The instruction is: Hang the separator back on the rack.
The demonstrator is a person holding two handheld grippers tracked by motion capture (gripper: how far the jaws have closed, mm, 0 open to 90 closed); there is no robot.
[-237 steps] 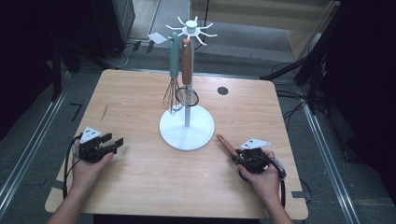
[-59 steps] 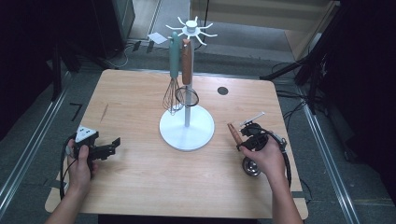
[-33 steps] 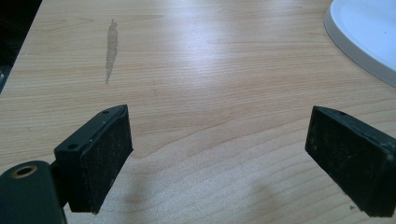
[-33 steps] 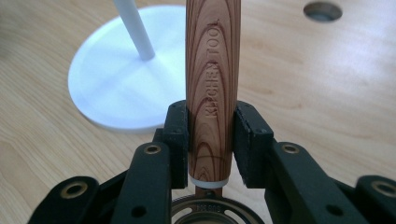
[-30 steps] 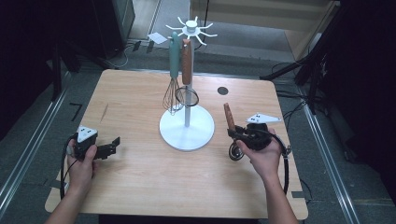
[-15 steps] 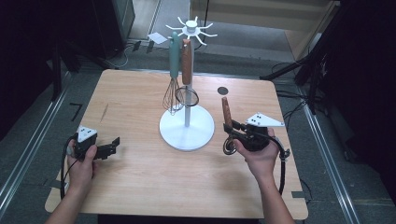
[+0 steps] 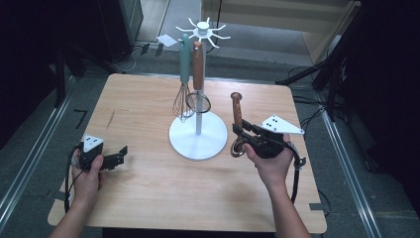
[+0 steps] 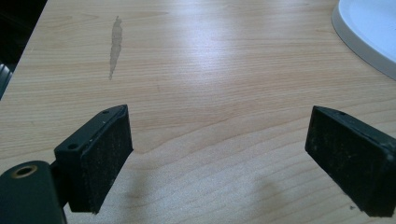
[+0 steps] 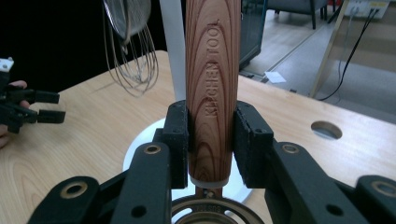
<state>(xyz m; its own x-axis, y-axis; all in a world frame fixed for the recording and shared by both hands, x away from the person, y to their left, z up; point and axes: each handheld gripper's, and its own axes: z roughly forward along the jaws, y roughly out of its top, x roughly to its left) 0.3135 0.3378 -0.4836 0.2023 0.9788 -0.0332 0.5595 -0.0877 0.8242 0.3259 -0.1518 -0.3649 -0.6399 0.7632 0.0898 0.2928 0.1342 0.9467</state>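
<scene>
At centre right of the high view, clamped by the handle in the right gripper [image 7: 243, 133], a wood-handled metal strainer [image 7: 237, 112] now lifted upright beside the white utensil stand [image 7: 198, 135], ready for hanging; left gripper [image 7: 119, 156] wide open, empty.

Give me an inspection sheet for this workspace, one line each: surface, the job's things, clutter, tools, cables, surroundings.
Surface: wooden table, faint stain near its left side, round hole at the far right.
Job's things: wood-handled utensil held upright, metal ring end down; white rack with a whisk and another wood-handled utensil hanging.
Clutter: nothing seen.
Tools: right tool shut on the utensil's handle, beside the rack; left tool open, nothing between its pads, low over the table's left side.
Cables: one trailing from each tool; more on the floor behind.
Surroundings: dark floor, metal rails both sides, paper sheet on the floor.
</scene>
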